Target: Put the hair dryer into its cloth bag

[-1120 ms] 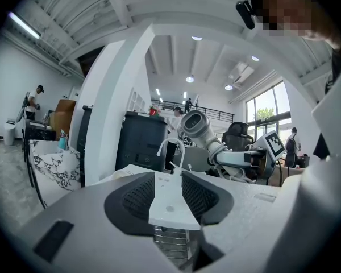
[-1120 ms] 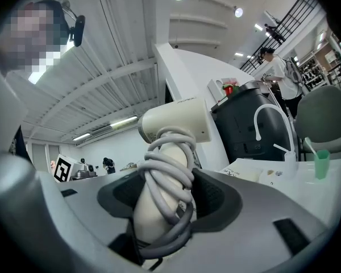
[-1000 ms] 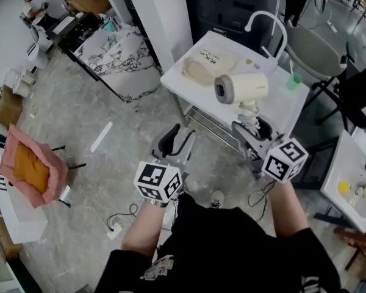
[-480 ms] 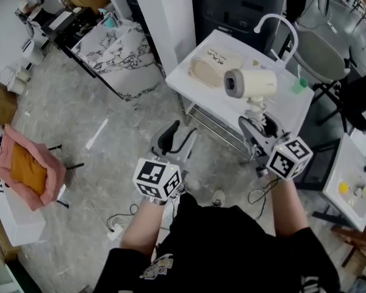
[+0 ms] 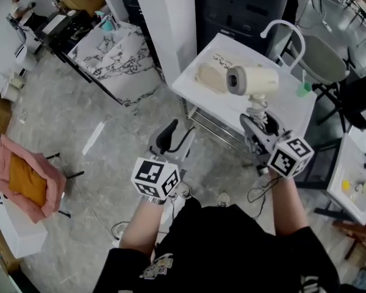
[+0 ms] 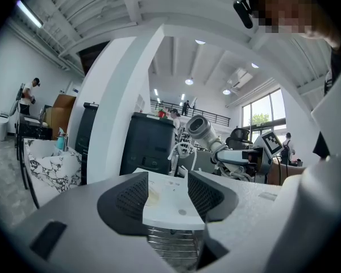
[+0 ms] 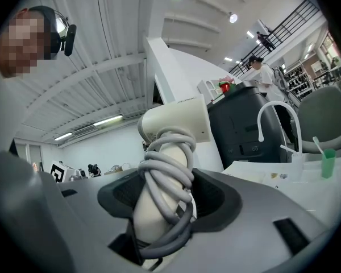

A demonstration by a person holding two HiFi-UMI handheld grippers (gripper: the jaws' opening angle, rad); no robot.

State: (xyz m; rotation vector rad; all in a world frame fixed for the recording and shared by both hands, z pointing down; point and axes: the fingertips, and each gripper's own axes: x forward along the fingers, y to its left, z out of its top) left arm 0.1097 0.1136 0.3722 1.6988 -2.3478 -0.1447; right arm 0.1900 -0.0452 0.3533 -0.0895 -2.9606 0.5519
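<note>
The cream hair dryer (image 5: 251,80) stands upright over the white table (image 5: 229,110), its handle wrapped in grey cord (image 7: 166,178). My right gripper (image 5: 258,122) is shut on that handle. The beige cloth bag (image 5: 211,76) lies flat on the table just left of the dryer. My left gripper (image 5: 168,140) hangs over the floor, short of the table's near edge. Its jaws have just been opening and stand open with nothing between them. The left gripper view shows the table (image 6: 171,202) ahead between the jaws and the dryer (image 6: 200,126) up to the right.
A white curved faucet (image 5: 285,31) and a green cup (image 5: 302,89) stand at the table's far right. Behind it are a black cabinet (image 5: 238,5) and a white pillar (image 5: 165,23). A grey chair (image 5: 320,57) is at the right and a marble counter (image 5: 119,54) at the left.
Both grippers have come forward toward the white table, which now sits nearer. The dryer has stayed in the right gripper.
</note>
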